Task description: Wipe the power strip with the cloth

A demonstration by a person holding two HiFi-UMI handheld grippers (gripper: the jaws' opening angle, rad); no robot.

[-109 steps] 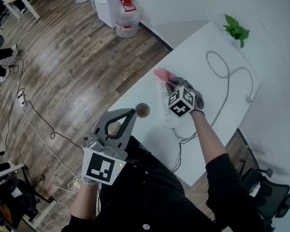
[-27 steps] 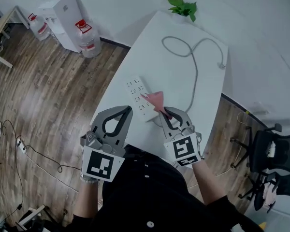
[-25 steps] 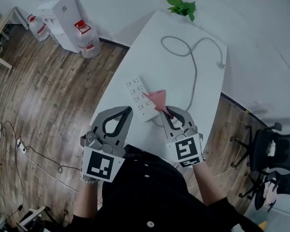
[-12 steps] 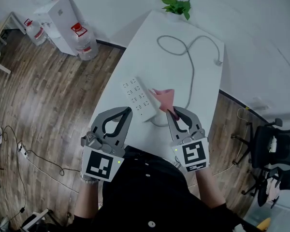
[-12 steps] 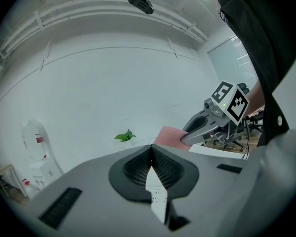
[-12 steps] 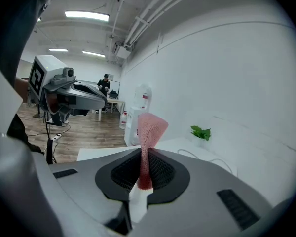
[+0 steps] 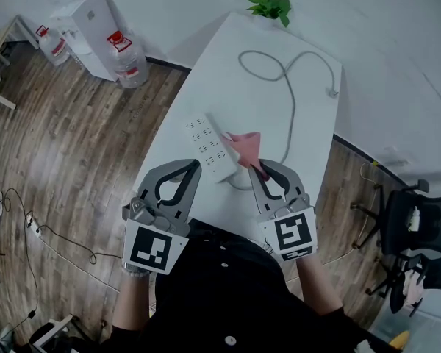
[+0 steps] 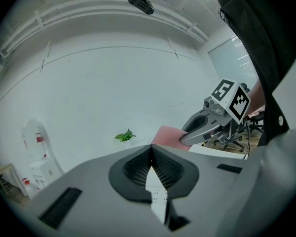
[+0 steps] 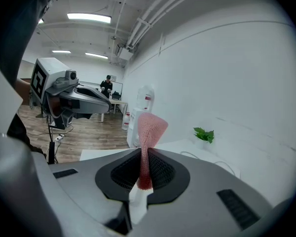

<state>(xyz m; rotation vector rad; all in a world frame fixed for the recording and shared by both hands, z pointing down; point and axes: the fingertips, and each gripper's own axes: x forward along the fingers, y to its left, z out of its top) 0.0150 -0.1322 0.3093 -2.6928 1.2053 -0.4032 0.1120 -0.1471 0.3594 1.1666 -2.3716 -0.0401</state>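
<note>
The right gripper point(image 7: 256, 167) pinches the pink cloth point(image 7: 247, 145) just beside the white power strip point(image 7: 209, 147) near the tabletop's point(image 7: 259, 87) left edge, while the left gripper point(image 7: 194, 167) hangs closed, empty.

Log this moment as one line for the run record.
left gripper: shut, empty | right gripper: shut on cloth | cloth: pink, beside power strip, contact unclear | power strip: flat on table
</note>
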